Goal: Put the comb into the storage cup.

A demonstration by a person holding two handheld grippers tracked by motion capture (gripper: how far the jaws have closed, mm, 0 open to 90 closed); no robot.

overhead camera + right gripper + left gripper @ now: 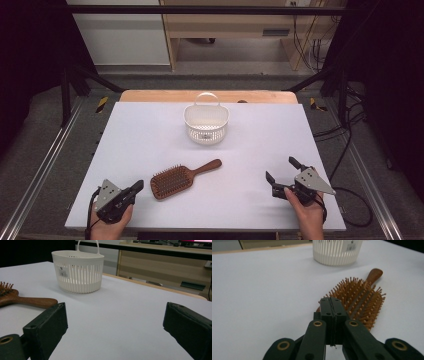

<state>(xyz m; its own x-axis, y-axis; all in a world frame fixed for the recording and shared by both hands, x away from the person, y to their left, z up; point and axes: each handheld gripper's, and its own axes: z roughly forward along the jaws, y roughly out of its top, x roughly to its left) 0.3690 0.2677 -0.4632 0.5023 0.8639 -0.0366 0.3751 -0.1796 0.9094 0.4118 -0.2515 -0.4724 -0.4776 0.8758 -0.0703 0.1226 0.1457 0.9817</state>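
A brown wooden hairbrush [179,178] lies bristles up on the white table [150,135], handle pointing to the back right. A white slotted basket [206,122] with a handle stands upright at the back centre. My left gripper [137,187] rests at the front left, shut with nothing between its jaws, its tip just left of the brush head. In the left gripper view the closed jaws [332,306] sit right before the hairbrush [358,298]. My right gripper [282,169] is at the front right, open and empty, well apart from the brush. The right gripper view shows the basket [78,271] and the brush handle [30,301].
The table's wooden edge [150,95] shows behind the white top. Black frame bars and floor rails run along both sides. Cables [350,145] lie on the floor at the right. Bare tabletop lies between the brush and the right gripper.
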